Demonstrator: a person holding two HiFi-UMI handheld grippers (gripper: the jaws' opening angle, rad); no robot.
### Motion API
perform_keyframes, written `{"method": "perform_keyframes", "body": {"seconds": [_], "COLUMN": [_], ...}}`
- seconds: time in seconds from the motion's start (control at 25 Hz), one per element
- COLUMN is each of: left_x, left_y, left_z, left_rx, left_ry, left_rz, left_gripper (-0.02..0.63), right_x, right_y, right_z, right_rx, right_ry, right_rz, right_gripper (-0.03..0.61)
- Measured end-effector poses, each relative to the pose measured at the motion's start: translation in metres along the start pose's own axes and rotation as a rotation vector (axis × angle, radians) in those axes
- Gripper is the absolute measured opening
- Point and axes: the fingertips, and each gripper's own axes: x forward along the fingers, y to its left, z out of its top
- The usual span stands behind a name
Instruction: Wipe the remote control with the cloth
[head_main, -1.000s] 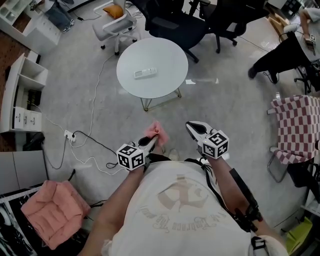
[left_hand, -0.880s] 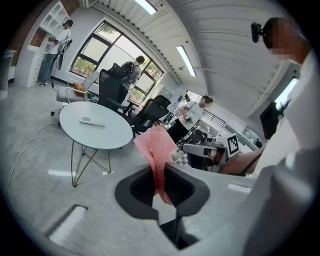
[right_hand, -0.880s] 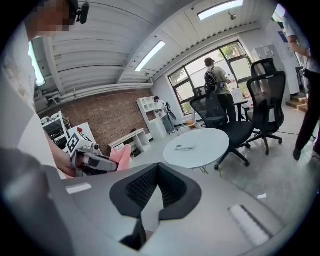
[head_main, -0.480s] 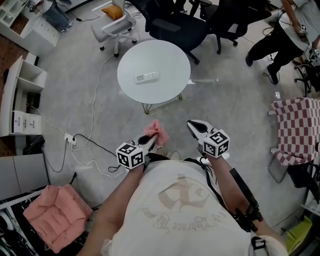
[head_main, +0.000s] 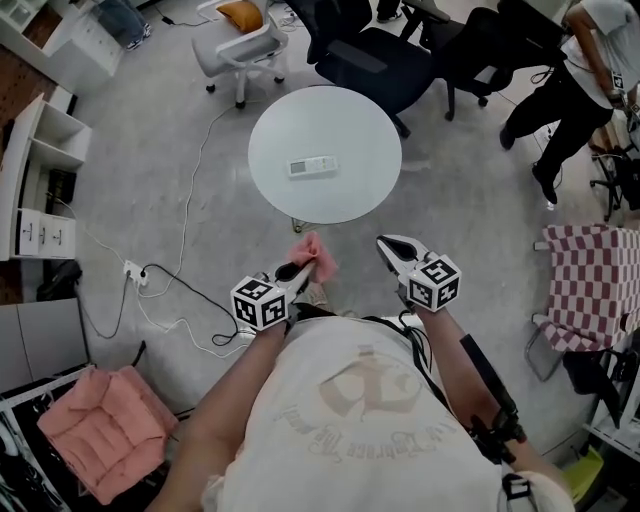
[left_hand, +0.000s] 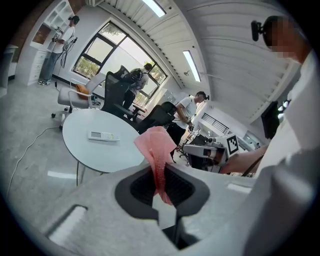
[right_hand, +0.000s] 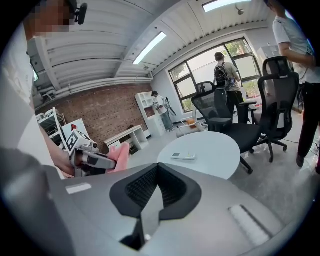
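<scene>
A white remote control (head_main: 312, 165) (left_hand: 103, 136) (right_hand: 183, 156) lies flat near the middle of a round white table (head_main: 355, 120) (left_hand: 90, 147) (right_hand: 215, 150) ahead of me. My left gripper (head_main: 296, 268) (left_hand: 161, 165) is shut on a pink cloth (head_main: 312, 254) (left_hand: 158, 150) (right_hand: 119, 156), which sticks up out of its jaws. Both grippers are short of the table, above the floor. My right gripper (head_main: 390, 246) (right_hand: 157, 172) is shut with nothing in it.
Black office chairs (head_main: 375, 50) stand behind the table and a white chair (head_main: 235, 45) at its far left. A person (head_main: 575, 85) walks at the right. Cables (head_main: 160, 285) run over the floor at the left. A checked cloth (head_main: 590, 275) covers a seat at right.
The table and remote have come closer in the head view as I move toward them. Both grippers keep the same pose, with the cloth still held. The person at right has walked further in.
</scene>
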Motion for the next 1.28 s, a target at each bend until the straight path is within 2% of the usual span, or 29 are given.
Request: {"method": "perform_keyframes", "body": {"seconds": [0.4, 0.68, 1.04, 1.28], "left_x": [-0.015, -0.030, -0.011, 0.005], "left_y": [0.057, 0.091, 0.116, 0.137], "left_z": [0.043, 0.055, 0.064, 0.080], "left_rx": [-0.011, -0.042, -0.079, -0.091], "left_ry": [-0.038, -0.044, 0.004, 0.053], "left_rz": [0.010, 0.034, 0.048, 0.091], "left_gripper": [0.018, 0.018, 0.018, 0.018], "right_x": [0.063, 0.099, 0.130, 0.155], "right_y": [-0.006, -0.013, -0.041, -0.076], "right_z": [0.033, 0.042, 0.031, 0.028], "right_rx": [-0.031, -0.031, -0.045, -0.065], "right_ry": [0.037, 0.071, 0.160, 0.244], "right_rz": [-0.005, -0.027, 0.001, 0.026], "right_gripper": [0.008, 0.008, 0.008, 0.008]}}
